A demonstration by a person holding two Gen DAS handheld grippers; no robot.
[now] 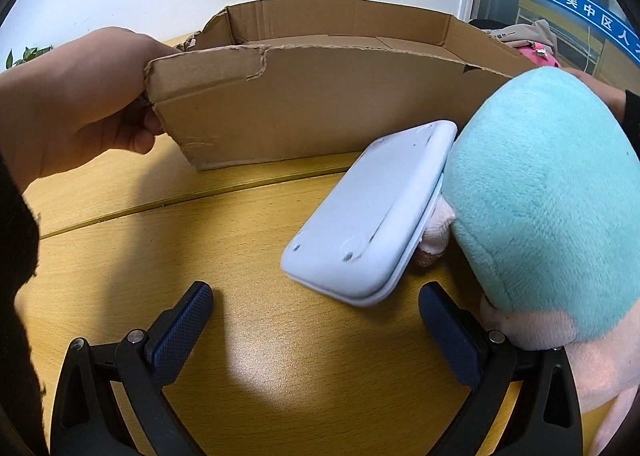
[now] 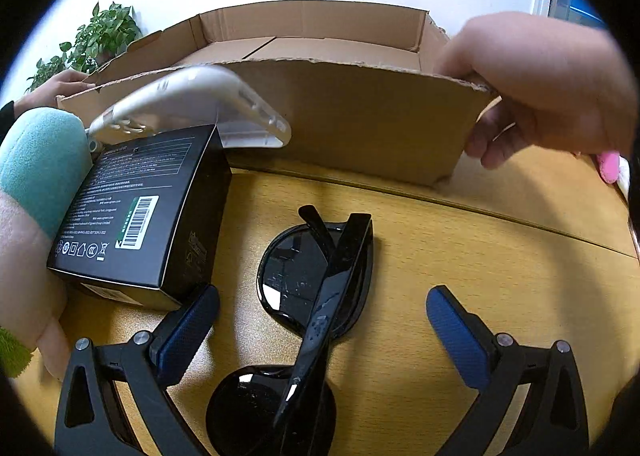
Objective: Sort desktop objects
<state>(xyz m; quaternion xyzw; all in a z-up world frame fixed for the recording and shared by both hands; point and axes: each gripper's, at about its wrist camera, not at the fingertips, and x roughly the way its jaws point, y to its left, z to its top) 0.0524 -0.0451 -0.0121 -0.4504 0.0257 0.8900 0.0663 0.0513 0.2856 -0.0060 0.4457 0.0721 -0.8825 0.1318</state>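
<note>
Left tool wide open, holding nothing, blue padded fingers low over the yellow wooden counter. Just ahead of it and a bit right, a pale blue-white flat case lies tilted, its far long edge propped against a plush toy with a teal head and pink body. The toy fills the right side of the left view and sits touching the right finger of the left tool. Behind both, a torn cardboard box stands on the counter, open at the top, inside looks bare as far as can be seen. A bare hand grips the box's left front corner; a second hand grips the right front corner in the right view.

Right tool also wide open, gripping nothing. Black sunglasses, arms folded, lie on the counter between its fingers, one lens near the camera, the other further out; neither pad clearly touches them. Left of the sunglasses a black product box with white print and a barcode label lies flat, its near corner just beside the left finger of the right tool. The pale case rests on the far end of that black box, leaning up toward the cardboard box wall. The plush toy sits just left of the black box. Green plant at the back left against the white wall. Something pink at the far right edge, too cut off to tell.
</note>
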